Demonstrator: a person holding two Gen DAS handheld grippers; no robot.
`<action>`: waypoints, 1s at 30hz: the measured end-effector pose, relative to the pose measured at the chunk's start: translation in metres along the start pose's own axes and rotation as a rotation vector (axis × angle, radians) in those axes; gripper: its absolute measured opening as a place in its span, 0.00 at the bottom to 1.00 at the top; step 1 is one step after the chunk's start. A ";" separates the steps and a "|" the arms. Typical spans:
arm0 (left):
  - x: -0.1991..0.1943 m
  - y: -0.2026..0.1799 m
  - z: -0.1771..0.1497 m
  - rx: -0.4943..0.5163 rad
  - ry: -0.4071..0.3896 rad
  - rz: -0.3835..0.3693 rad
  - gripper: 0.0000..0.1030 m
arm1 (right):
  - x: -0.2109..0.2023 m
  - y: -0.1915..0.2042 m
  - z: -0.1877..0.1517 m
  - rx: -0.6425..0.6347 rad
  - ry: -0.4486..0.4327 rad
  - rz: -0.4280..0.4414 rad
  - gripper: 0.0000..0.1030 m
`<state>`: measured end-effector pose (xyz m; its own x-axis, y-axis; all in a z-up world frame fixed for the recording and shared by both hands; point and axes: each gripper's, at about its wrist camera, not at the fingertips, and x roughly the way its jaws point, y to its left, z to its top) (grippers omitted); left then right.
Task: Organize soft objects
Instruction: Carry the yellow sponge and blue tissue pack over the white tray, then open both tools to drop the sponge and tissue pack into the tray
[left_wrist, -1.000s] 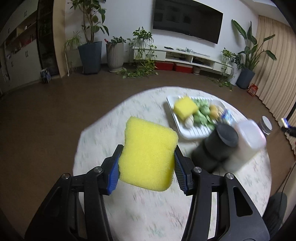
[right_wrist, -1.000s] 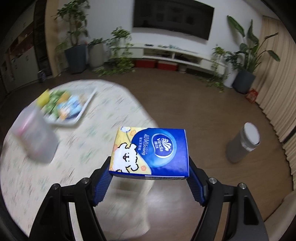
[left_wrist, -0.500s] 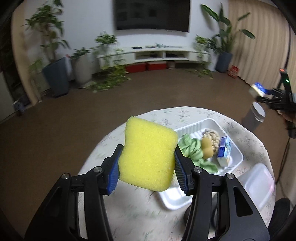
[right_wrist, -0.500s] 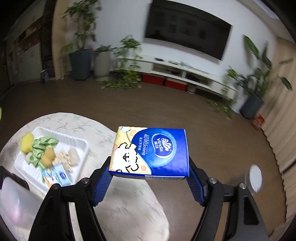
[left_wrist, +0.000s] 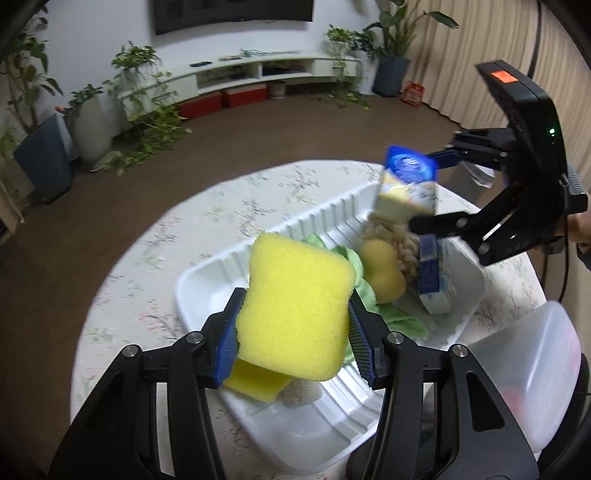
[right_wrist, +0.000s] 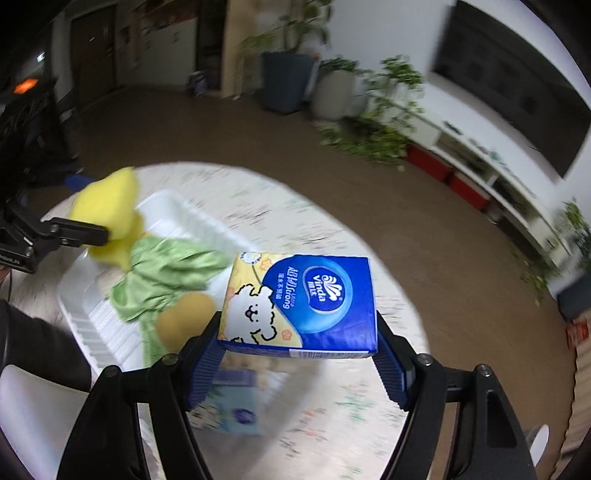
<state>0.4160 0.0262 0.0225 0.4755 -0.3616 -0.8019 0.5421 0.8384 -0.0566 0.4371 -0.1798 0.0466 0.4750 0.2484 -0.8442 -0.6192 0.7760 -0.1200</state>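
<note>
My left gripper (left_wrist: 293, 334) is shut on a yellow sponge (left_wrist: 295, 306) and holds it above the near end of a white ribbed tray (left_wrist: 325, 439). My right gripper (right_wrist: 299, 350) is shut on a blue and yellow tissue pack (right_wrist: 301, 302) and holds it over the tray's other end; that pack also shows in the left wrist view (left_wrist: 408, 188). In the tray lie a second yellow sponge (left_wrist: 255, 380), a green cloth (right_wrist: 162, 273), a tan round sponge (left_wrist: 380, 269), a beige knitted piece (left_wrist: 397, 236) and another tissue pack (left_wrist: 434, 277).
The tray sits on a round table with a floral cloth (left_wrist: 221, 210). A translucent plastic container (left_wrist: 532, 373) stands at the table's right edge, next to the tray. Brown floor surrounds the table, with potted plants (left_wrist: 88, 118) and a TV shelf along the wall.
Both grippers have moved in over the tray with their loads still held. The right gripper and its tissue pack now appear in the left wrist view, above the tray's far end.
</note>
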 end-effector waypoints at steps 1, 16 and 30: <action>0.002 -0.002 -0.001 0.010 0.005 -0.008 0.48 | 0.005 0.006 0.000 -0.016 0.007 0.009 0.74; 0.009 -0.032 -0.009 0.152 0.020 -0.122 0.50 | 0.031 0.007 -0.005 0.002 0.082 0.075 0.74; 0.017 -0.038 -0.009 0.175 0.046 -0.115 0.72 | 0.044 0.009 0.001 0.019 0.082 0.097 0.74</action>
<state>0.3971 -0.0086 0.0064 0.3731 -0.4284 -0.8229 0.7050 0.7075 -0.0486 0.4529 -0.1618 0.0089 0.3601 0.2754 -0.8913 -0.6472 0.7618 -0.0261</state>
